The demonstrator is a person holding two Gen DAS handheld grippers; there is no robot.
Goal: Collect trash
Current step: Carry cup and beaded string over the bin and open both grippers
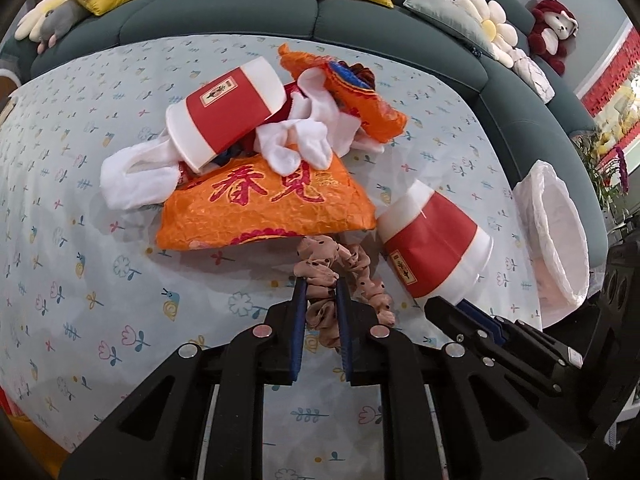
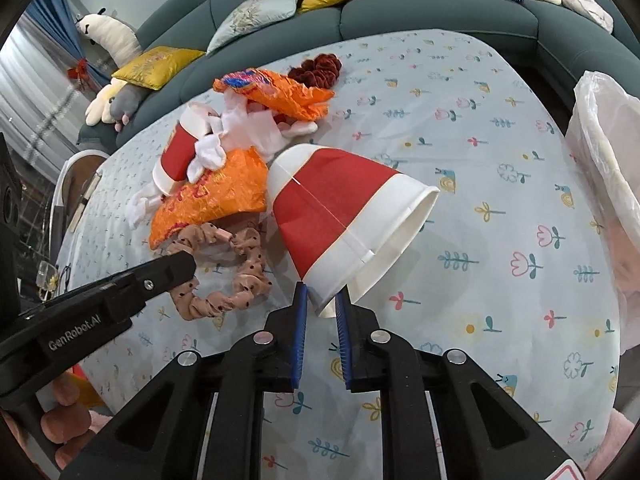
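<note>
The paper cup (image 2: pixel 344 220) is pinched at its rim by the right gripper (image 2: pixel 322 300), seemingly lifted off the worktop (image 2: pixel 480 160) toward the lined bin (image 2: pixel 608 152). The pink scrunchie (image 1: pixel 320 284) is clamped in the left gripper (image 1: pixel 322 292) jaws; 1 more cup (image 1: pixel 228 108) stays piled among wrappers.

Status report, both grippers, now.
Left gripper shut on pink scrunchie. Right gripper shut on paper cup rim. Bin bag right, path unobstructed.

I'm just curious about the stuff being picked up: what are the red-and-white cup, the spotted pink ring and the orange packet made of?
The cup looks like matte paper: a side seam shows and its rim is bent in the right tongs. The ring in the left tongs seems soft gathered fabric, a scrunchie. The orange packet looks like glossy crinkled plastic film.
</note>
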